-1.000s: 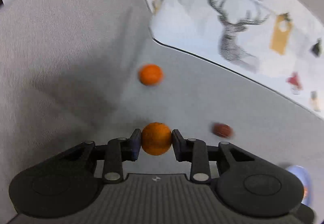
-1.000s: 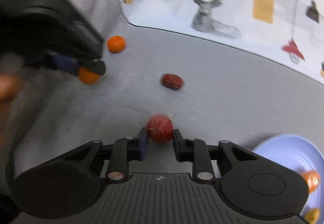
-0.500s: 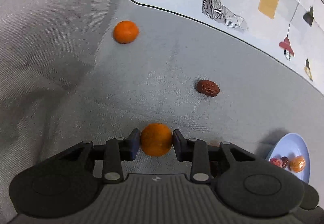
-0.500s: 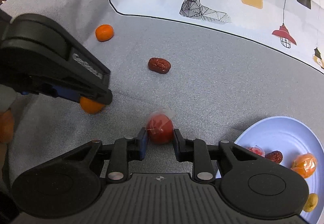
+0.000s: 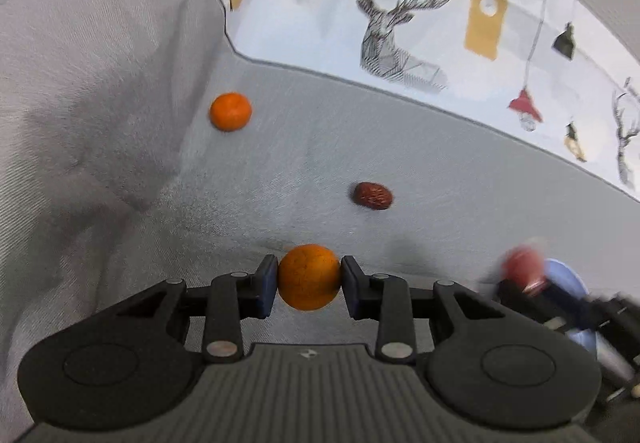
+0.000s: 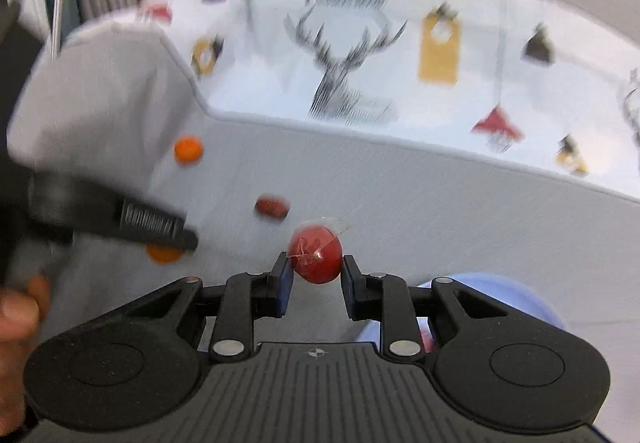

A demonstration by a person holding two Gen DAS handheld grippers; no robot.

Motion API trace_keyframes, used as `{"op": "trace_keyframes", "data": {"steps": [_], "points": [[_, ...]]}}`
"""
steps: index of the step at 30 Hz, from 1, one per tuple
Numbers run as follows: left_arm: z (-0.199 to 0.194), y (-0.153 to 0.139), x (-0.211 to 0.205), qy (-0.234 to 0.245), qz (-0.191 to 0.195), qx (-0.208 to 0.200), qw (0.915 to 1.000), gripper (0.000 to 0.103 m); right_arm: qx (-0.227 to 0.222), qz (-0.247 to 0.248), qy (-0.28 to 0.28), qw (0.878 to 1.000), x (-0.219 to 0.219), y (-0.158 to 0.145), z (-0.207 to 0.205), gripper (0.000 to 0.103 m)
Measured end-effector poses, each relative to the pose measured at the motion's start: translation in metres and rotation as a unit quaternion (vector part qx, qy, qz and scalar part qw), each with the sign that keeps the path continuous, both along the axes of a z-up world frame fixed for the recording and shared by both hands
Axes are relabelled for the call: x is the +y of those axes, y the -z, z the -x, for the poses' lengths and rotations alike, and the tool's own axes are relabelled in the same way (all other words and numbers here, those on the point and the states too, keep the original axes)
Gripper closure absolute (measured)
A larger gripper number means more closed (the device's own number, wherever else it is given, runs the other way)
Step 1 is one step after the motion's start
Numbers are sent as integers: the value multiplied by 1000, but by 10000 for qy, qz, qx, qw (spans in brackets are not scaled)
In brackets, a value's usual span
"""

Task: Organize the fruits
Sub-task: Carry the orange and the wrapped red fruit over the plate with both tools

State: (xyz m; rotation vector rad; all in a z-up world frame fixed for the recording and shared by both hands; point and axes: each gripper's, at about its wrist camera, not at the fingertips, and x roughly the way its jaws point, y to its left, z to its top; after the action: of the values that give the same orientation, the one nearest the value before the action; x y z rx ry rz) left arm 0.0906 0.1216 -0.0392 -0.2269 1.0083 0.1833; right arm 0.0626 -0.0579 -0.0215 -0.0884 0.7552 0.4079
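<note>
Both grippers loaded (orange [image 5: 308, 276] — red fruit [image 6: 316, 259]).

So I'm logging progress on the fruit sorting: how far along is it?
Partly done. In hand: the left gripper is shut on an orange, the right gripper on a wrapped red fruit near the blue plate. Left on the grey sofa: another orange and a dark red date.

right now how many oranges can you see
2: one orange gripped in the left gripper's jaws, the other orange loose on the grey cloth near its raised fold. The plate is mostly hidden and may hold more.
</note>
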Motion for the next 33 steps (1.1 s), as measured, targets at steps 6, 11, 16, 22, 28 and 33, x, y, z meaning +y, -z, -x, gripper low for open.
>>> {"op": "trace_keyframes", "data": {"steps": [6,11,16,22,28,33], "points": [[27,-25,-25,401,-33,-561,9976,66,-257,-376,310,9985,-60,-46,24,76],[41,-29,-53,718,46,-719,9948,66,-319,-220,633,9972,-99,-39,40,76],[37,-20,-72,987,43,-644,9930,66,-347,-48,857,9957,-126,-33,39,76],[25,-7,-70,943,125,-482,9943,66,-162,51,1039,9944,-145,-13,27,76],[18,-5,-75,1015,200,-544,9931,66,-199,222,1009,9945,-156,-8,22,76],[15,-4,-85,1115,231,-617,9916,66,-179,212,1063,9939,-168,-7,21,76]]}}
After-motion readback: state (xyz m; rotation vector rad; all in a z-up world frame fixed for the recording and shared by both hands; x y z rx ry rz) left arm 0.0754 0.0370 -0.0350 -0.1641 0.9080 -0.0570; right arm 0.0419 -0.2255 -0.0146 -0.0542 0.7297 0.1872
